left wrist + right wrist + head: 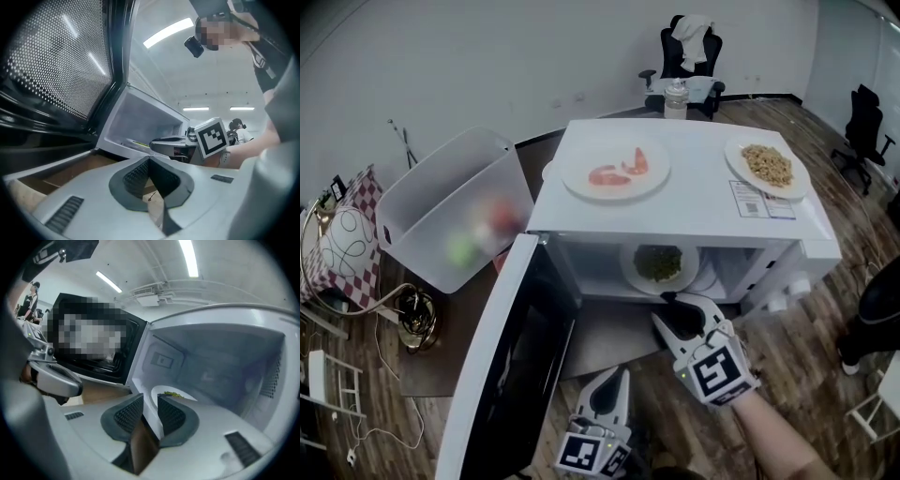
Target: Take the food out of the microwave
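Three plates show in the head view. Two sit on top of the white microwave (pixel 694 220): a plate of red pieces (pixel 616 169) towards its left and a plate of pale brown food (pixel 767 167) at its right edge. The third, the plate of green food (pixel 658 265), lies inside the cavity, near the front of the opening. The microwave door (pixel 511 366) hangs wide open to the left. The right claw (pixel 670 302) is just in front of the opening, below the plate of green food and pointing at it. The left claw (pixel 617 375) is lower, beside the door and apart from the plate. A clear plastic bin (pixel 455 206) stands left of the microwave.

From the left gripper view, the left claw (pixel 149 160) has its pads pressed together with nothing between them. The door (pixel 56 70) fills the upper left, and the right claw's marker cube (pixel 213 136) shows ahead at the open cavity.

From the right gripper view, the right claw (pixel 150 399) has its pads a little apart and nothing gripped. The plate of green food (pixel 171 394) lies just beyond the tips on the cavity floor, untouched.
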